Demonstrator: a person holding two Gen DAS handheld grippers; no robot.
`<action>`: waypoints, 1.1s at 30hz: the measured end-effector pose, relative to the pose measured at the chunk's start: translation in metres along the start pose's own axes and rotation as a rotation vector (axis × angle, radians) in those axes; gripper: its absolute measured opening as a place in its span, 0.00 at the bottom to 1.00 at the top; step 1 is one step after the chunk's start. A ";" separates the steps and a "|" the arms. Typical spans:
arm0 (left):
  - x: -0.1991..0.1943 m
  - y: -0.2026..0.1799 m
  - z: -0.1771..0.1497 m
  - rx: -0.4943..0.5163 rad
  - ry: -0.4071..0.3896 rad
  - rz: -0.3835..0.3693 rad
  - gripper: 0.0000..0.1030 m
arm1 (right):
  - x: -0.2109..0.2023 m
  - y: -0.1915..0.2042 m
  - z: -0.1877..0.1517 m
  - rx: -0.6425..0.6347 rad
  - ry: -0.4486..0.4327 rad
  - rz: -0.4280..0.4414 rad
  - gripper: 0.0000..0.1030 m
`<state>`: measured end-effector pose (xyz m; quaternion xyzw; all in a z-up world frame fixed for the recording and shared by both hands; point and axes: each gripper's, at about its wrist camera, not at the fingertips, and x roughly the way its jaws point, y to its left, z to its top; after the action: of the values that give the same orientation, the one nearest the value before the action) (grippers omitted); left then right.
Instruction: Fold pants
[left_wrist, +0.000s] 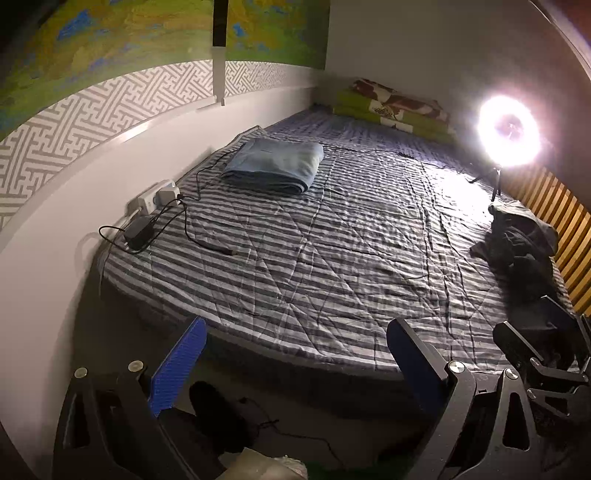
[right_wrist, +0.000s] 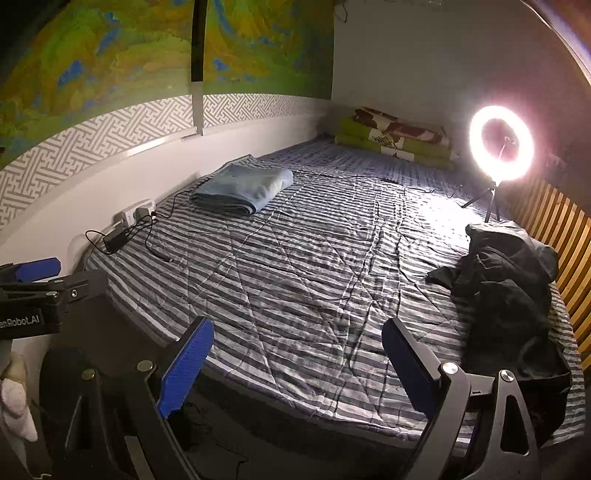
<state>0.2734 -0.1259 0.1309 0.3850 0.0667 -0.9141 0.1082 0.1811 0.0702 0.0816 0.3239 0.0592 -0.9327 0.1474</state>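
Note:
Dark pants (right_wrist: 509, 299) lie crumpled in a heap at the right side of the striped bed (right_wrist: 295, 266), near the slatted wooden rail; in the left wrist view the same pants (left_wrist: 521, 251) sit at the far right. My left gripper (left_wrist: 295, 332) hovers open over the bed's near edge, holding nothing. My right gripper (right_wrist: 297, 334) is open too, with the heap just to the right of its right finger (right_wrist: 410, 362). Each gripper shows at the edge of the other's view: right gripper (left_wrist: 539, 350), left gripper (right_wrist: 37, 273).
A folded blue blanket (left_wrist: 273, 166) lies at the back left of the bed. A power strip (left_wrist: 155, 197), black adapter (left_wrist: 138, 232) and cables run along the left wall. A lit ring light (right_wrist: 501, 143) on a tripod stands back right, with folded green bedding (right_wrist: 395, 142) behind.

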 end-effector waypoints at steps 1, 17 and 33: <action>0.000 0.001 0.000 -0.001 0.000 0.000 0.97 | 0.000 -0.001 0.000 0.004 0.002 0.001 0.88; -0.003 -0.002 -0.009 -0.008 0.002 0.004 0.97 | 0.001 0.001 -0.008 0.009 0.015 0.010 0.88; 0.003 -0.002 -0.010 -0.006 0.012 0.001 0.97 | 0.003 -0.001 -0.011 0.019 0.024 0.003 0.88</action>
<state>0.2784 -0.1227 0.1219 0.3901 0.0698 -0.9116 0.1093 0.1851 0.0729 0.0715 0.3364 0.0515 -0.9291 0.1447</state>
